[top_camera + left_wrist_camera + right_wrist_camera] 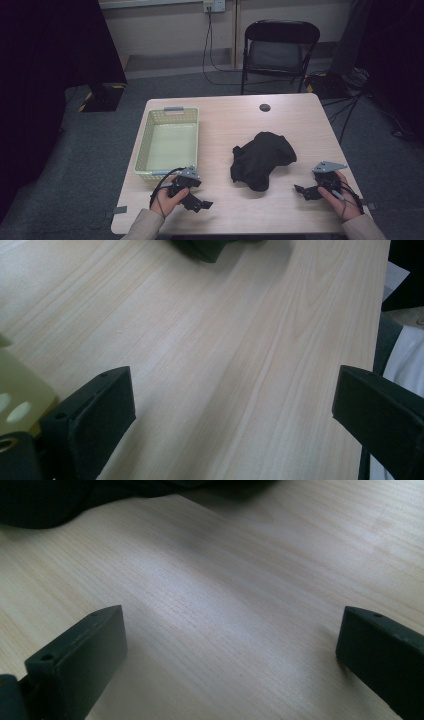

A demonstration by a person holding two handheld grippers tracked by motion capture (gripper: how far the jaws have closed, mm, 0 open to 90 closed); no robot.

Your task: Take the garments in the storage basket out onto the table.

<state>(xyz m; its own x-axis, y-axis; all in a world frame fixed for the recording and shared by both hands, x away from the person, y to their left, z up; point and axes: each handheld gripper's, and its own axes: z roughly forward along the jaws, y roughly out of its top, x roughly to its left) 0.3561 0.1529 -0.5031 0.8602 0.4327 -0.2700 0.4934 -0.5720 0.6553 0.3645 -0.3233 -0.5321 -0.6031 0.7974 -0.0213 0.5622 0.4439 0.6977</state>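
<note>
Pale wooden worktop: black cloth lies untouched beside the bare basket; left hand-held gripper and right hand-held gripper both gape wide, nothing begun.

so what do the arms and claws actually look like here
Each hand holds a black handheld tool with a two-jaw claw: left claw, right claw. The jaws are blocky, matte black pads with small holes near the tips. A grey three-cornered plate tops each tool, and a thin dark cable trails from each. Both forearms wear beige sleeves.

Black cloth beyond wide-apart jaws, bare wooden table.
</note>
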